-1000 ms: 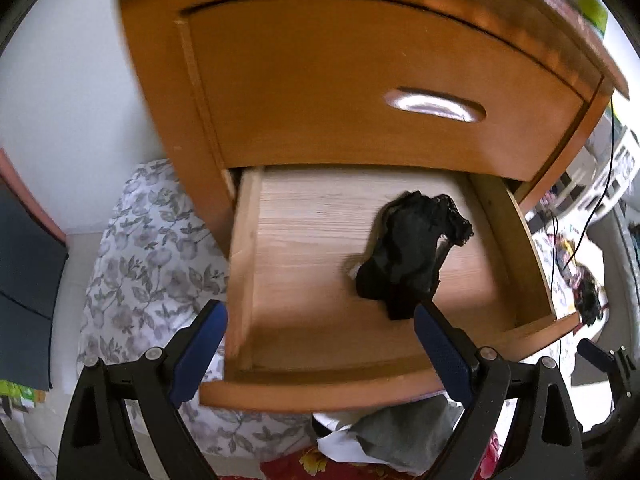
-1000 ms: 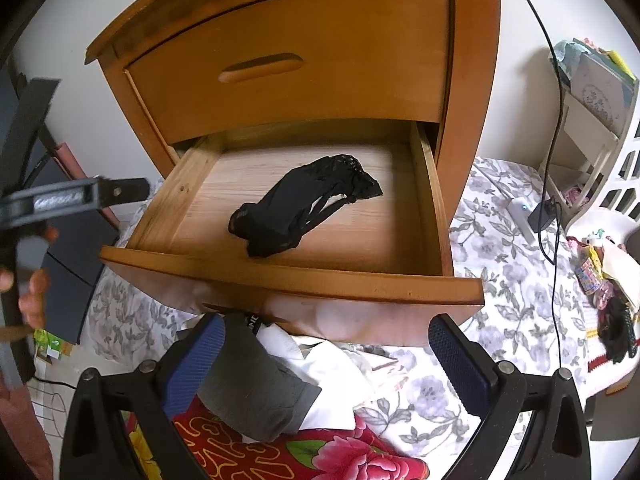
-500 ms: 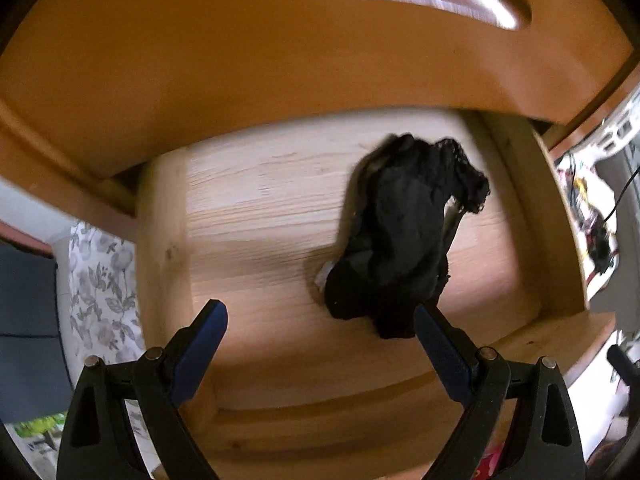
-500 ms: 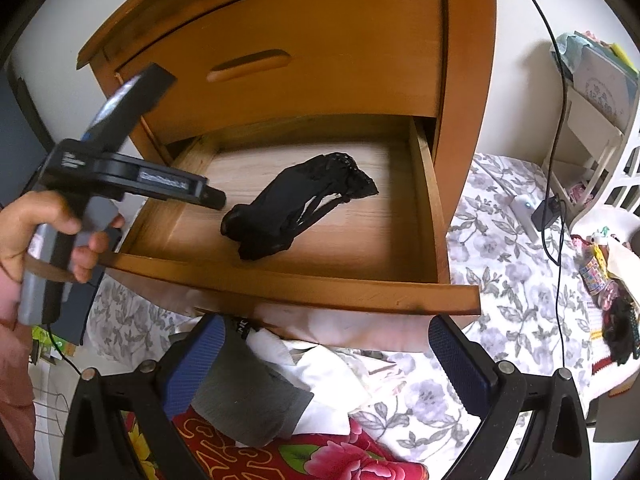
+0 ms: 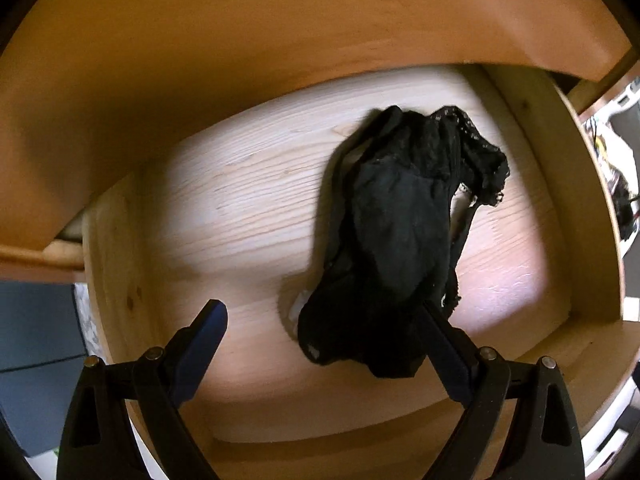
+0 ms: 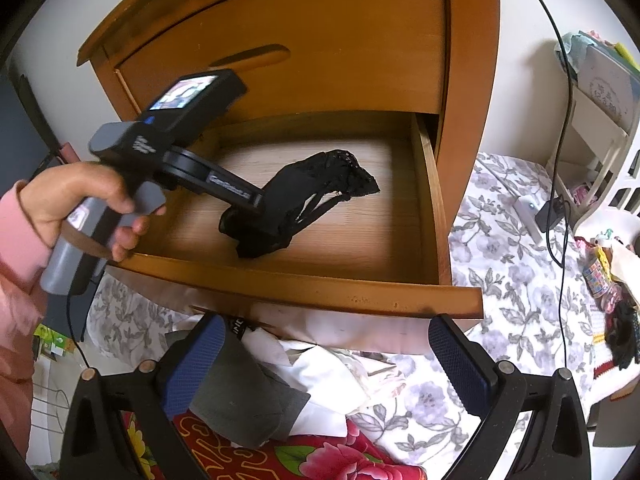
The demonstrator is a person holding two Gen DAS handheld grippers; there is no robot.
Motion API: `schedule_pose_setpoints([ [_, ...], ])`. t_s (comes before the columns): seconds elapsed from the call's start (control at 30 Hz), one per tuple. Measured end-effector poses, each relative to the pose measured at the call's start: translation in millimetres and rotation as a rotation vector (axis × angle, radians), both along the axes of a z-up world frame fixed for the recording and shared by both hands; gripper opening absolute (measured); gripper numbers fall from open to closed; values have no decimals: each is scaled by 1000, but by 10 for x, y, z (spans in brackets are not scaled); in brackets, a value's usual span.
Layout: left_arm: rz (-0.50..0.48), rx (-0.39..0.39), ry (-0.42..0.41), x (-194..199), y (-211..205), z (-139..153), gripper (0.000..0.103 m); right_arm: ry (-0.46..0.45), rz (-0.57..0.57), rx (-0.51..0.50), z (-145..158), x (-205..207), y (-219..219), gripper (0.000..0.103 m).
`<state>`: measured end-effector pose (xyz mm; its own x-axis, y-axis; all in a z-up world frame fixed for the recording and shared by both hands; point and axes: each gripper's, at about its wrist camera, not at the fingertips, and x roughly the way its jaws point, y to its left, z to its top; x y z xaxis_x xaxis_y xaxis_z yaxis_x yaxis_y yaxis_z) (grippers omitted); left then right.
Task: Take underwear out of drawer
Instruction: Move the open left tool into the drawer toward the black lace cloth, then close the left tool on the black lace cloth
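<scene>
My left gripper (image 5: 320,320), spread wide, sits inside the open drawer (image 5: 592,216) against the black lace underwear (image 5: 400,232); bare wood left. My right gripper (image 6: 324,344) hangs released outside.

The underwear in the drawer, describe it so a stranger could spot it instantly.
Find the orange-brown wooden nightstand and its pulled-out lower drawer. On the pale wood floor lies one crumpled black lace underwear, the only item inside and the only dark thing there.
</scene>
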<state>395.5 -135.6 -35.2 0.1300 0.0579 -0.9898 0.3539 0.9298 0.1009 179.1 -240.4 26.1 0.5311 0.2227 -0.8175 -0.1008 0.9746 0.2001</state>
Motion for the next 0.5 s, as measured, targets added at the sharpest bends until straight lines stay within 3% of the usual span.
schedule_pose_setpoints([
  [0.3,-66,39,45,138,-233,-112,92,-6,4,1,16,-14,13,103],
  [0.5,-76,13,69,109,-366,-181,75,-13,13,4,34,-23,45,103],
])
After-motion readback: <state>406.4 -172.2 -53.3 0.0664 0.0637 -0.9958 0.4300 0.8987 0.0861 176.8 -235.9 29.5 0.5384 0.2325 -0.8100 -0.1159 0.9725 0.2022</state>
